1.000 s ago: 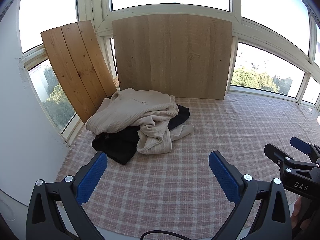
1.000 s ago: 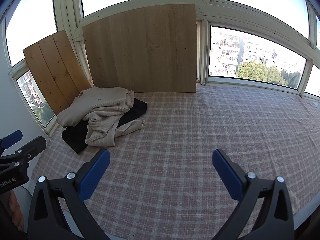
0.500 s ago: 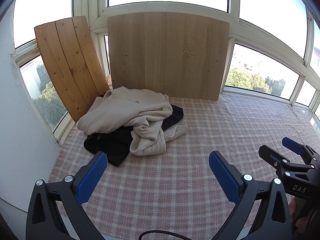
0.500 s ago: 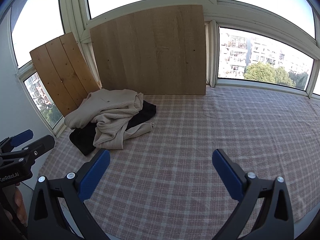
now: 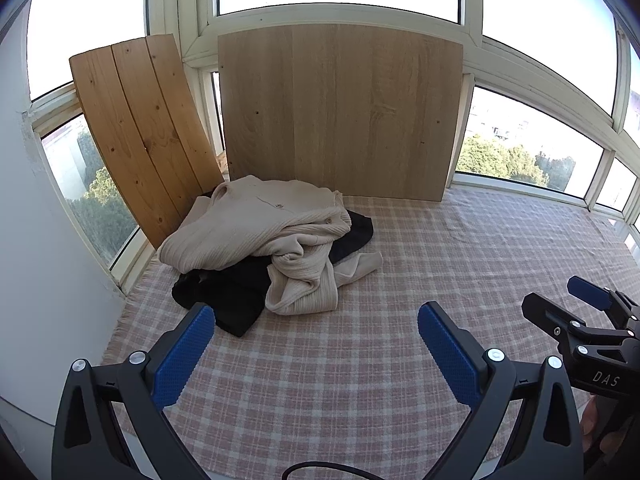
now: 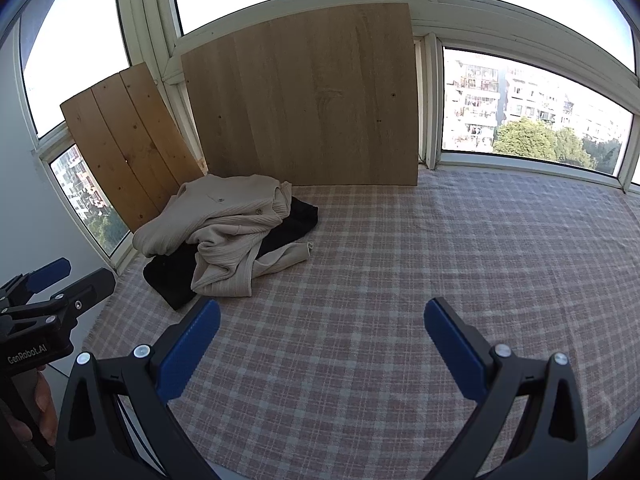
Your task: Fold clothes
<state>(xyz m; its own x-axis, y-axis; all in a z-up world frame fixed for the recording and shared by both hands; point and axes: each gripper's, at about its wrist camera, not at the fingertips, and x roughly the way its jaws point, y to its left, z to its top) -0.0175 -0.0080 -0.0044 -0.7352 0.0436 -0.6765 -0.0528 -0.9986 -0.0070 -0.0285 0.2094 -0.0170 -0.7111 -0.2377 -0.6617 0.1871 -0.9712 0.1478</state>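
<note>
Behind cardigan (image 5: 260,232), two boards (image 5: 340,116).

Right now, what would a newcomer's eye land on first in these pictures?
The crumpled beige sweater heaped over a black garment at the plaid cloth's far-left corner. Behind it, two wooden boards lean against the windows. Both grippers, left and right, hang open and empty.

A beige ribbed cardigan (image 5: 260,228) with small buttons lay crumpled and unfolded in a heap, 1 sleeve trailing out to the right. It rested on top of a black garment (image 5: 228,292), also bunched up, at the far left of the surface.
</note>
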